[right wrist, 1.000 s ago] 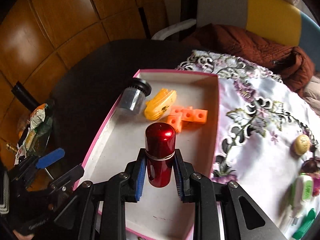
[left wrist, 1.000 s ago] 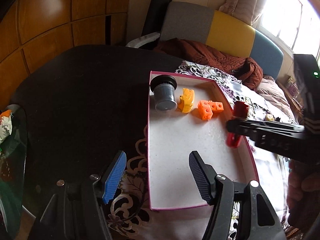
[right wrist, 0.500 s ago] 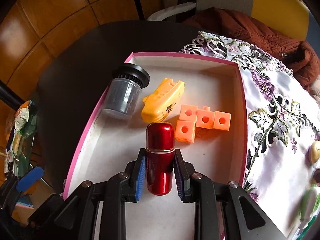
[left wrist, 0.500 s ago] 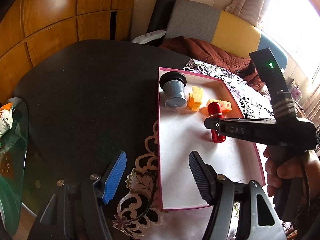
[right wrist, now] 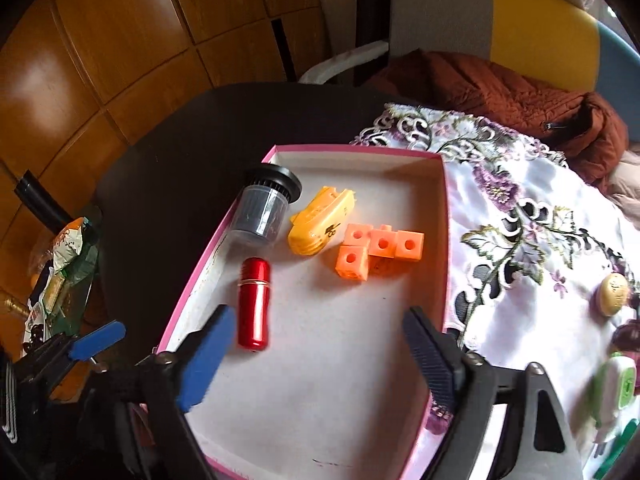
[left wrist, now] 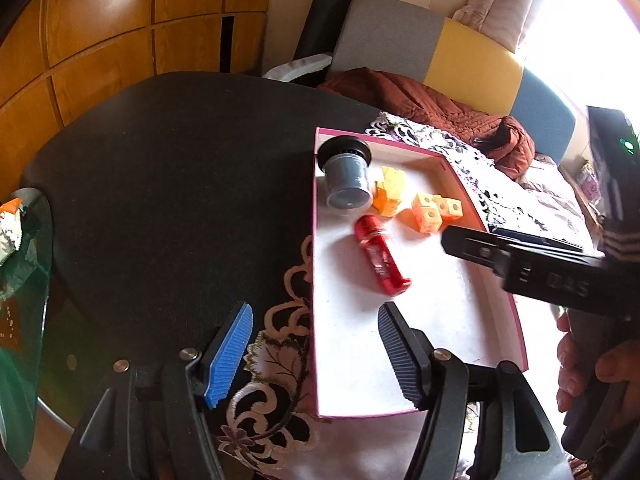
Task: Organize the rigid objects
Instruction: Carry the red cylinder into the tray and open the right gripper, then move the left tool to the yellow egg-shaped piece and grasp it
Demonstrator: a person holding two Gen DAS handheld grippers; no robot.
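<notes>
Opening right tongs point(right wrist: 320, 344), blurred; red cylinder point(right wrist: 253, 304) lying free in tray point(right wrist: 444, 240).

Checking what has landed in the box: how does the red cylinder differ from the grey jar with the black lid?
The red cylinder is slim, opaque and glossy metallic; the grey jar is wider and see-through, with a flared black lid. The cylinder lies nearer the grippers, in open floor; the jar sits at the far corner by the pink wall. Both lie on their sides inside the pink box, gripped by nothing.

The pink tray point(right wrist: 443, 240) holds one red cylinder point(right wrist: 253, 304), one grey jar point(right wrist: 262, 210), one yellow toy point(right wrist: 320, 222), four joined orange cubes point(right wrist: 378, 248).
</notes>
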